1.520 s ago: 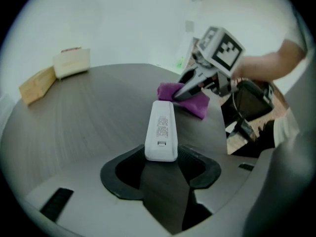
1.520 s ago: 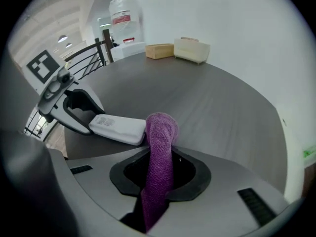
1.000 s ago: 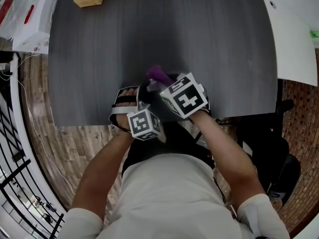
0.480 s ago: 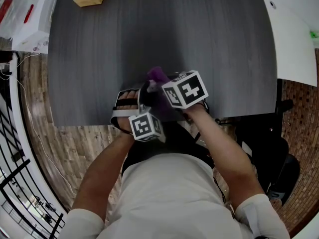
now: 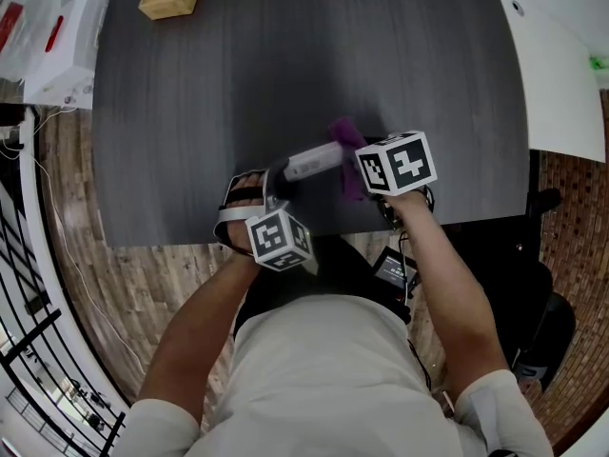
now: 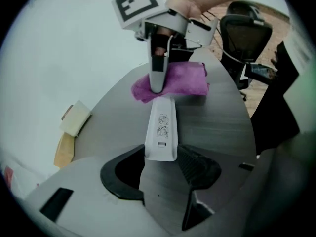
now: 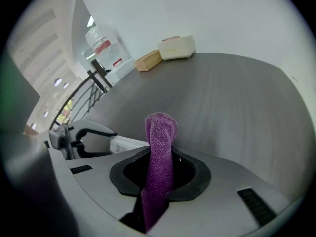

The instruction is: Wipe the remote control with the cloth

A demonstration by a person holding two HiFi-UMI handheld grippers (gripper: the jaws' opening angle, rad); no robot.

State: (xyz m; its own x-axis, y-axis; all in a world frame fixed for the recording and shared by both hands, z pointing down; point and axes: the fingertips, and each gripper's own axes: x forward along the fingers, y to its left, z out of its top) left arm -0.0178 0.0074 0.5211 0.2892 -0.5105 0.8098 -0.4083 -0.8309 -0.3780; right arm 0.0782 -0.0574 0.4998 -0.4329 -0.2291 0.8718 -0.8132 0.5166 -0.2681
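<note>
**Two tools, both gripping: one the remote control, one the cloth**

The left tool has its jaws closed on the near end of the white remote control. The remote control runs straight out ahead of this tool with its back turned up. A small printed label sits on that back, with print too fine to read.

At the remote control's far end hangs the right tool, seen from the left tool's view with its tip down against the purple cloth. The cloth is bunched just beyond the remote control, touching its tip. In its own view the right tool has its jaws clamped on the cloth, a fold standing up between them. The remote control lies just to its left.

From the head view, the left tool and right tool sit near the closer edge of the dark grey bench, the remote control bridging them. Each tool carries a cube of black-and-white square markers, with no lettering.

Well beyond both tools, at the bench's far corner, lie a wooden block and a cream box. Past them is a clear bottle with a red label, unreadable.
</note>
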